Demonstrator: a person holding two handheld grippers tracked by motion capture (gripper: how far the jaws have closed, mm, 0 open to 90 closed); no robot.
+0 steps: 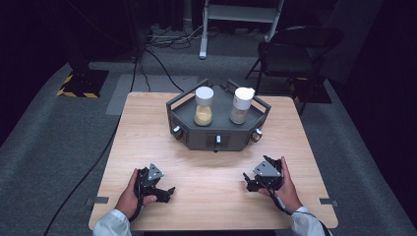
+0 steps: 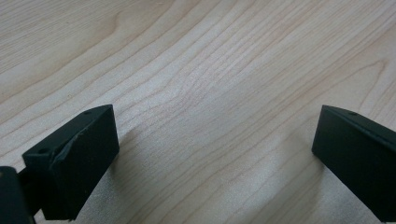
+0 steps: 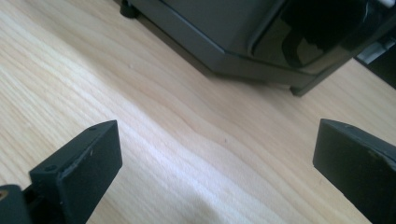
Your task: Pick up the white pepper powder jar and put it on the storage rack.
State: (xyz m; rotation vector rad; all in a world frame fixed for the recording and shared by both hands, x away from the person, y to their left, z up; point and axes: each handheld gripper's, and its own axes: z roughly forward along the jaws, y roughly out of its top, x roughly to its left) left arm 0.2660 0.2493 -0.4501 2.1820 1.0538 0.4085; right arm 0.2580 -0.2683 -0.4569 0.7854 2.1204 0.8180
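Both jaws spread wide, left gripper (image 1: 162, 191) and right gripper (image 1: 252, 182) rest on the table (image 1: 206, 167). Two jars (image 1: 203, 106), probably capped, stand ahead on the grey stand (image 1: 216, 132); approach level, centred.

Two jars (image 1: 204, 105) (image 1: 242, 104) stand in one grey tray (image 1: 219, 135). Two grippers (image 1: 160, 189) (image 1: 255, 183) rest on one wooden table (image 1: 206, 167). One chair (image 1: 295, 54) sits behind.

My left gripper (image 1: 163, 191) and right gripper (image 1: 251, 181) rest low over the surface (image 1: 211, 196), well apart, one in each of my hands. Both pairs of jaws stand wide apart, holding nothing.
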